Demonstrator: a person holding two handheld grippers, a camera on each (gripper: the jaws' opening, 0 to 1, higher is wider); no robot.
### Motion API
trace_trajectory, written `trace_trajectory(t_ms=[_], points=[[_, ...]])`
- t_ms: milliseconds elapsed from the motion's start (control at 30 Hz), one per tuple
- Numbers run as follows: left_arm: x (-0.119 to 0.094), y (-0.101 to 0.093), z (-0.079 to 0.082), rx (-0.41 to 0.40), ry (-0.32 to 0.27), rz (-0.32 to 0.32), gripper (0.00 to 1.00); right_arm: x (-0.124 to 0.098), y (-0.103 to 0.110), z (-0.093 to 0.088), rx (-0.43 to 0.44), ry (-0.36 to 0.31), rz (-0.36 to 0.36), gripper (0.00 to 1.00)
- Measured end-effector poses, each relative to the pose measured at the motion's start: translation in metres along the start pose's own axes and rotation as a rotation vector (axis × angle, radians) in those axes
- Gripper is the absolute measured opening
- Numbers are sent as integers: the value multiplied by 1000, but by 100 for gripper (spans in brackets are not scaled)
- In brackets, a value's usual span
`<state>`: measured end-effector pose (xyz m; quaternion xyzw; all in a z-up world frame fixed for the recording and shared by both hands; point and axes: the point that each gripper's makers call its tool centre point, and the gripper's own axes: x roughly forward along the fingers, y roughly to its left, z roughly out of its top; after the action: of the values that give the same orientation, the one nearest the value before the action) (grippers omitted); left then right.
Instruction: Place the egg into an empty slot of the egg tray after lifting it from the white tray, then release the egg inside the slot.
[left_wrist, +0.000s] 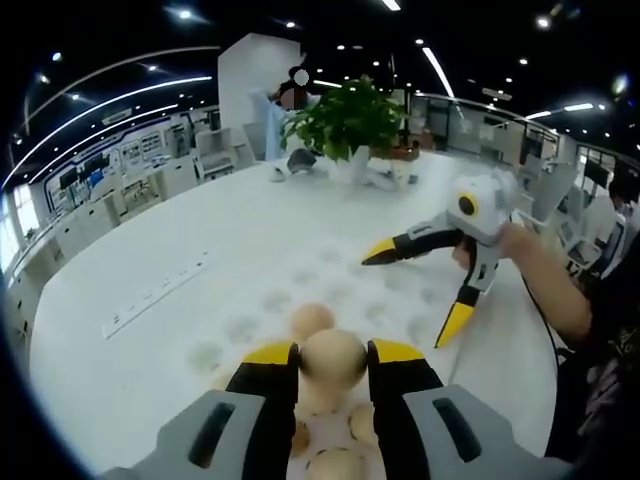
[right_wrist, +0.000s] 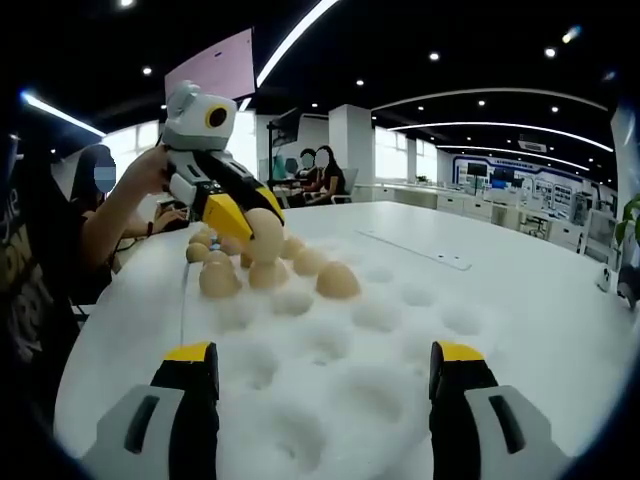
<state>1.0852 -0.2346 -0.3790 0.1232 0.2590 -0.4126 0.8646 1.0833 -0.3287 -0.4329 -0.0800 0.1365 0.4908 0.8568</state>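
Above the near edge of a white egg tray (left_wrist: 300, 270) on a broad white table (left_wrist: 150, 230), the left gripper (left_wrist: 333, 362) holds a tan egg (left_wrist: 333, 360) clamped between its yellow-tipped jaws, lifted clear of the other eggs (right_wrist: 300, 265) clustered beneath and beside it. Seen from the right gripper view, the same egg hangs just over that cluster at the far left of the tray, with rows of empty slots (right_wrist: 375, 315) spreading toward the camera and off to the right. The right gripper (left_wrist: 440, 285) waits to one side with its jaws spread wide and nothing between them, held in a person's hand (left_wrist: 515, 240) well right of the egg. A potted plant (left_wrist: 345, 120) stands at the far end of the table, and a power strip (left_wrist: 155, 295) lies flat to the left of the tray.

The egg appears to be mid-carry, picked but not yet seated. To do this well, the carrier would likely travel low and level to the nearest bare slot, avoiding the neighbouring eggs, lower until the shell rests in the hollow, then ease the jaws apart slowly so nothing rolls or tips. Squeezing harder risks a crack; letting go early risks a drop.
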Motion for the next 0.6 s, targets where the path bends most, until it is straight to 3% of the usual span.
trace_trajectory(t_ms=[600], points=[[-24, 16, -9, -13, 2, 46, 27, -2, 0, -1, -1, -14, 2, 90]])
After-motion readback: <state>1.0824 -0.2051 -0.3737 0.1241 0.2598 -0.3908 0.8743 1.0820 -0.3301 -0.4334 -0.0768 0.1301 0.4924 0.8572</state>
